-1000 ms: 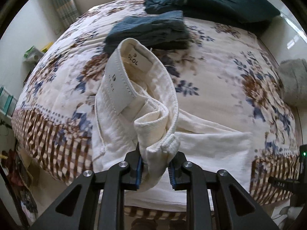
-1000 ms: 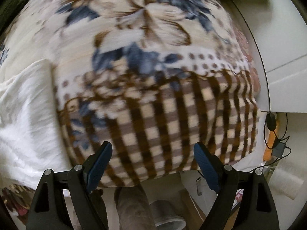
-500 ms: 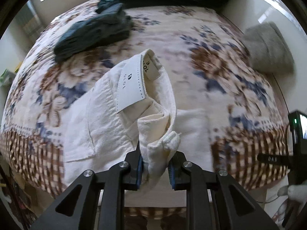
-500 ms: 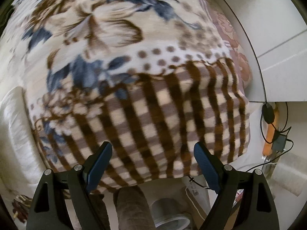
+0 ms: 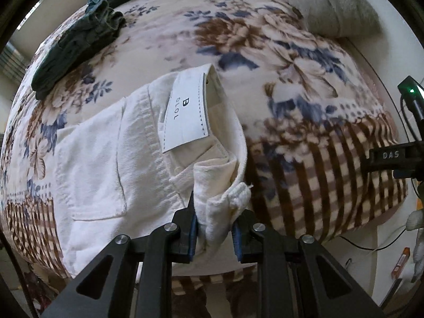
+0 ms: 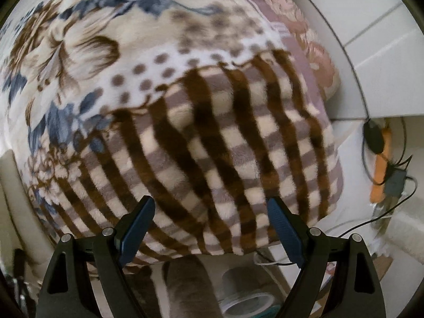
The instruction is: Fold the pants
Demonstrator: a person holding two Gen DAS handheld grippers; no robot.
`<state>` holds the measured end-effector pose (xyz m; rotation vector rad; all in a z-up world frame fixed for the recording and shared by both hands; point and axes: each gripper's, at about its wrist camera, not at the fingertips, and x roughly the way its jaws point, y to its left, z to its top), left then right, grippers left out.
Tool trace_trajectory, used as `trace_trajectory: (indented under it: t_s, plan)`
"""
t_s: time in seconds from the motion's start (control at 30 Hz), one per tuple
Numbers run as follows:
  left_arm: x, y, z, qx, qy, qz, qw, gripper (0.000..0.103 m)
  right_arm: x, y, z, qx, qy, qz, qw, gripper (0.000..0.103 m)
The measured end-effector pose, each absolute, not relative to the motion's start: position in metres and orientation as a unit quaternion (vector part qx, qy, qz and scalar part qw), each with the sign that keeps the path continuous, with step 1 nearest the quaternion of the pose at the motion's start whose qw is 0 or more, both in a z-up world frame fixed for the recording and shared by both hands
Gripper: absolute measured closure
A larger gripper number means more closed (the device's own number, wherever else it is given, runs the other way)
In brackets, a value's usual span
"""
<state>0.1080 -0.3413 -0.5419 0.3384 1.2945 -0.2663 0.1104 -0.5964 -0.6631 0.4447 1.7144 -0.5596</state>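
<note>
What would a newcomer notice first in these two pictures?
First, the white pants with their label, lying on the floral blanket, a bunched part pinched in the left gripper. Then the right gripper, open and empty above the blanket's checked edge. Dark clothes lie further back.

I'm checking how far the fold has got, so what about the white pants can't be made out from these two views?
- Left wrist view: the legs of the white pants run under the left gripper, so fold layers are hidden.
- Left wrist view: the pinched spot sits between the pads; only bunched waistband shows.
- Right wrist view: the right gripper faces the checked blanket; the pants cannot be told there.
</note>
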Motion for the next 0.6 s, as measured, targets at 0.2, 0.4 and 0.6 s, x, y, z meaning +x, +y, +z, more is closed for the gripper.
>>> trace_trajectory:
  t_s: [0.2, 0.4, 0.6]
  plan:
    - [0.106, -0.349, -0.550, 0.162, 0.602, -0.120, 0.773, 0.085, 0.095, -0.624, -0.681, 0.283, 0.730, -0.225, 0.579, 0.014]
    - [0.103, -0.355, -0.559, 0.176, 0.602, -0.122, 0.770, 0.085, 0.080, -0.654, -0.698, 0.354, 0.720, -0.220, 0.555, 0.014]
    - [0.098, -0.359, -0.555, 0.182, 0.600, -0.134, 0.767, 0.085, 0.072, -0.672, -0.709, 0.376, 0.719, -0.214, 0.544, 0.013]
